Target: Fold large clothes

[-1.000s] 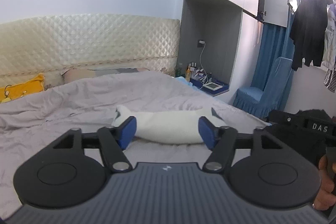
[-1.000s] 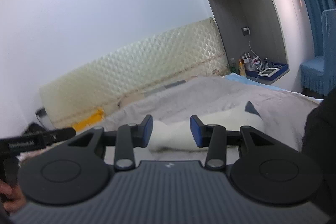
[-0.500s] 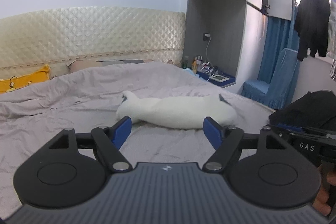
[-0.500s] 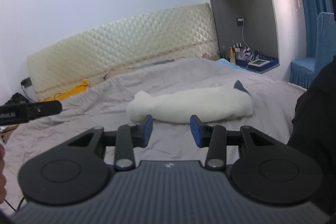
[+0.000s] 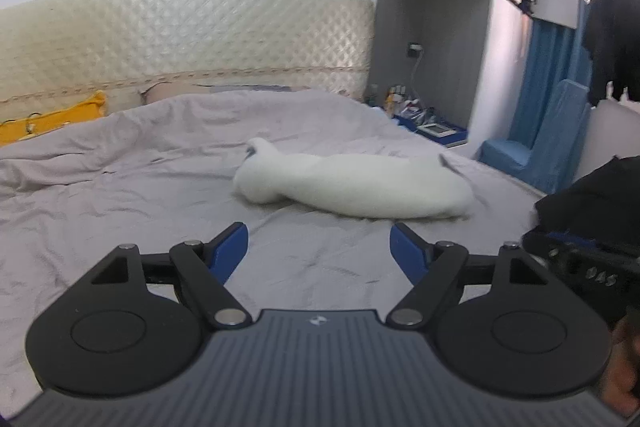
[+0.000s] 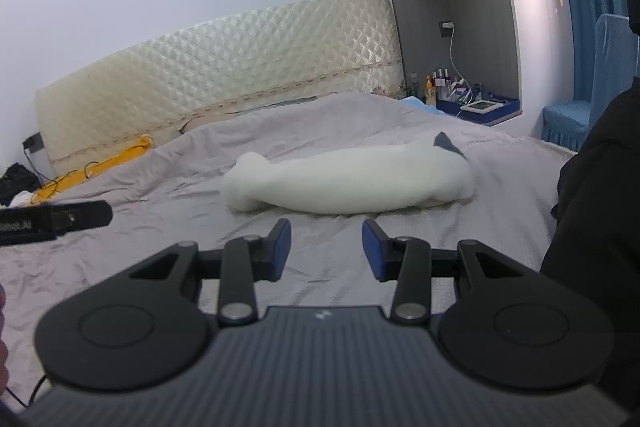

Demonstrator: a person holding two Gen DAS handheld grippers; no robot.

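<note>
A white fluffy garment (image 5: 352, 187) lies bunched in a long roll across the grey bedsheet (image 5: 120, 195); it also shows in the right wrist view (image 6: 348, 183), with a dark grey patch at its right end. My left gripper (image 5: 318, 247) is open and empty, held above the sheet short of the garment. My right gripper (image 6: 326, 243) is open and empty, also short of the garment. The left tool's tip (image 6: 56, 219) shows at the left of the right wrist view.
A quilted cream headboard (image 5: 180, 39) stands behind the bed. A yellow pillow (image 5: 52, 121) lies at the far left. A bedside shelf with bottles and a device (image 6: 476, 103) is at the right, beside a blue-covered chair (image 5: 532, 155). Dark clothes hang at upper right (image 5: 608, 27).
Both grippers have tilted down and pulled back, so the garment now sits higher and farther from the fingertips. The left jaws have opened wider.
</note>
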